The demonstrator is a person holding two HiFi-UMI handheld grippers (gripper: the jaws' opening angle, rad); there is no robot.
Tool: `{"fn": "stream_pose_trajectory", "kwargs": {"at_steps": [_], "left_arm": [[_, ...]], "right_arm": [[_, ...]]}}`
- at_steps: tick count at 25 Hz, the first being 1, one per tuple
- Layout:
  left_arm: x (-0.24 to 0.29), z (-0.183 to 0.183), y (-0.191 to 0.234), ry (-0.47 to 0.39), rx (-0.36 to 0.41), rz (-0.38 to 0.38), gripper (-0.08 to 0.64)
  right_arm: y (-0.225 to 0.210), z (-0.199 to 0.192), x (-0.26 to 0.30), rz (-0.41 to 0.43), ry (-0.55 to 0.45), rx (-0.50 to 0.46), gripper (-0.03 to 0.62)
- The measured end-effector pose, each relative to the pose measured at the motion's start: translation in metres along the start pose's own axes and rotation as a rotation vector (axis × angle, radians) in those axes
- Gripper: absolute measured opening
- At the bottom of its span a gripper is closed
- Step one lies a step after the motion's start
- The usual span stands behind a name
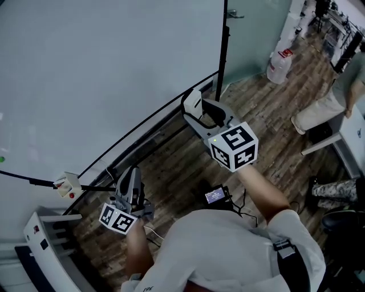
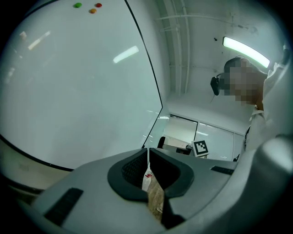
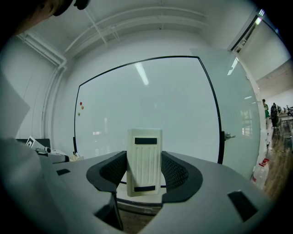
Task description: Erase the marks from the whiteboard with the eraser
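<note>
The whiteboard (image 1: 108,68) fills the upper left of the head view, and I see no marks on the part that shows. My right gripper (image 1: 197,111) is shut on the white eraser (image 1: 193,104), held a short way off the board's lower right edge. In the right gripper view the ribbed eraser (image 3: 144,151) stands upright between the jaws, facing the whiteboard (image 3: 146,96). My left gripper (image 1: 130,183) hangs low near the board's bottom frame, shut with nothing in it. The left gripper (image 2: 148,153) points along the whiteboard (image 2: 73,82).
Coloured magnets (image 2: 91,8) sit on the board near one corner. A small box with a red button (image 1: 67,184) hangs at the board's lower frame, above a white rack (image 1: 45,231). A water jug (image 1: 279,65), a small screen device (image 1: 215,196) and another person (image 1: 328,105) are on the wooden floor.
</note>
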State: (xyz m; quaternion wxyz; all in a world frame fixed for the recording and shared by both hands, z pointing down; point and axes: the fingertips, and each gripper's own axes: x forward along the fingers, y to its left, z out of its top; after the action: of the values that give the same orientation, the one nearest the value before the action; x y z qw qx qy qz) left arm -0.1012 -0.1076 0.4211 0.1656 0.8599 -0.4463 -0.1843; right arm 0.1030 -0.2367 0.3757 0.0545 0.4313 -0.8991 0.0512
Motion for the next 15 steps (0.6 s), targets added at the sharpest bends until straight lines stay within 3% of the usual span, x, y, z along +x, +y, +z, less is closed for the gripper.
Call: {"fn": "stream_pose_trajectory", "kwargs": {"at_steps": [15], "left_arm": [[-0.092,-0.027,-0.043,0.039,-0.011,-0.04,0.008]], "right_arm": [[0.084,-0.039,-0.084,-0.022,0.013,0.024,0.252]]}}
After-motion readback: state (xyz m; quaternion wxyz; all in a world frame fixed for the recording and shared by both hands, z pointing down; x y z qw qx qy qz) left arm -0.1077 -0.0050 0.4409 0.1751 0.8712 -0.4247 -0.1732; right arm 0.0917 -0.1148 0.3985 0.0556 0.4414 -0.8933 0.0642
